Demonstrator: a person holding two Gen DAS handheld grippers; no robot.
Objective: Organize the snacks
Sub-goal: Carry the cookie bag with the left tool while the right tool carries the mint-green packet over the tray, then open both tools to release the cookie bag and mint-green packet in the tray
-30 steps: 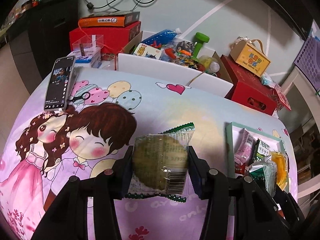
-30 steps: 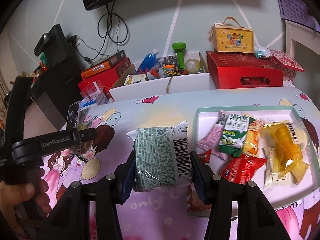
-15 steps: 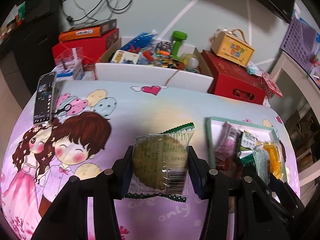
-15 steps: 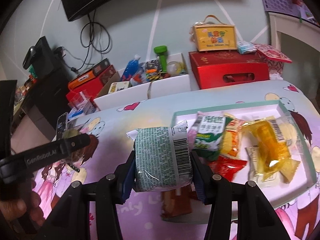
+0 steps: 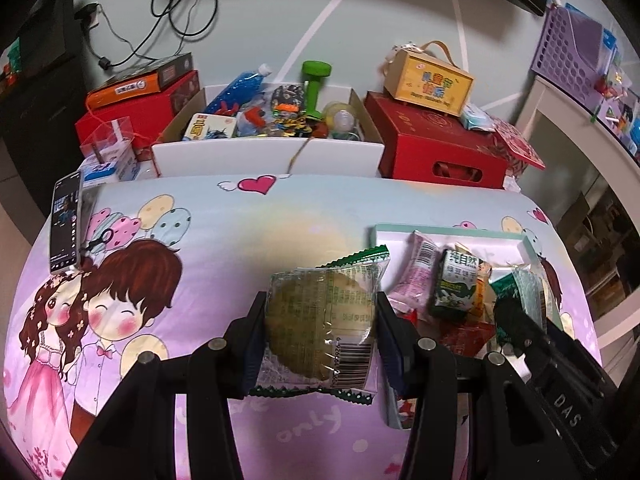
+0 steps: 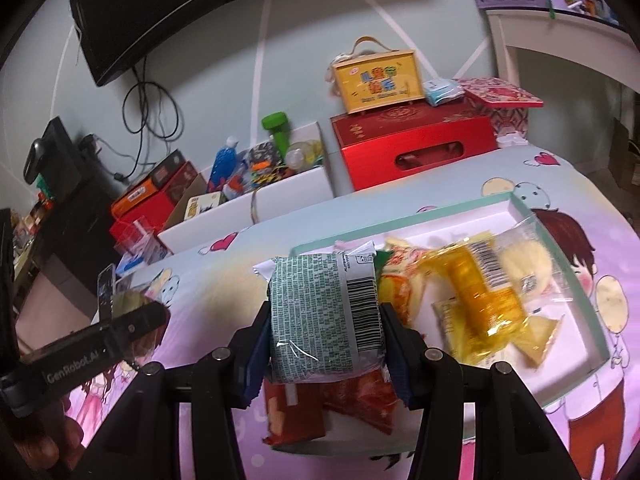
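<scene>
Two wrapped snacks in carriage: left gripper [image 5: 320, 320] clenched on a clear-wrapped cake [image 5: 320, 320], frame centre; right gripper [image 6: 325, 320] clenched on a green-printed packet [image 6: 325, 316] above the tray [image 6: 560, 256]. Step: delivery. Next: lower, release into tray.

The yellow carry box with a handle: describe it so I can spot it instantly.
Behind the cartoon-print table, find the large red gift box. The yellow carry box sits on top of it, the only item there with a looped handle.
</scene>
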